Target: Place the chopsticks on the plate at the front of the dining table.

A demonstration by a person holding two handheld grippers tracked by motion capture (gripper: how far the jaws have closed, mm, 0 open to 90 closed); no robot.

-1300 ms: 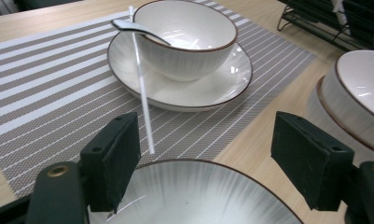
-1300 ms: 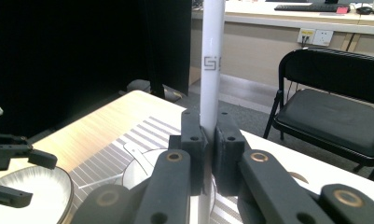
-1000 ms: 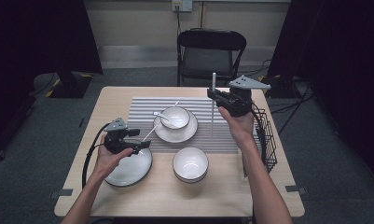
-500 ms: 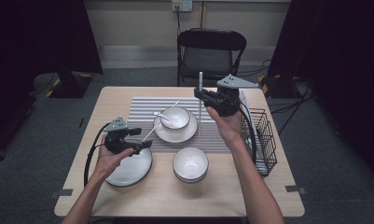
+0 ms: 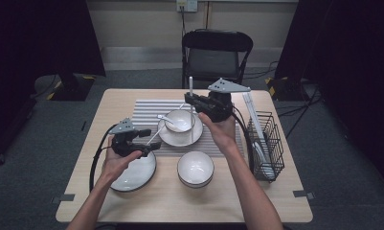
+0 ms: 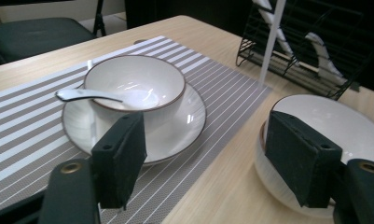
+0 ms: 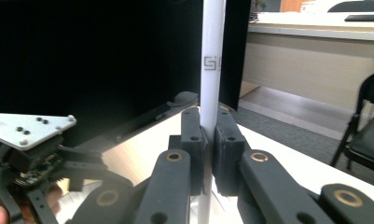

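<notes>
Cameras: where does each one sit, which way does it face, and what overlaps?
High view: above the person's side, facing forward and down on the table; both forearms, left gripper, right gripper.
Left gripper view: on the left gripper, facing the bowl with spoon; open jaws.
Right gripper view: on the right gripper, shut on a white stick.
Shared: the stick.

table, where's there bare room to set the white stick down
Bare wood shows along the near edge of the table, in front of the plate and the empty bowl, and down the left side beside the striped mat. The mat's middle is crowded by the saucer with its spoon bowl; the wire rack takes the right edge.
</notes>
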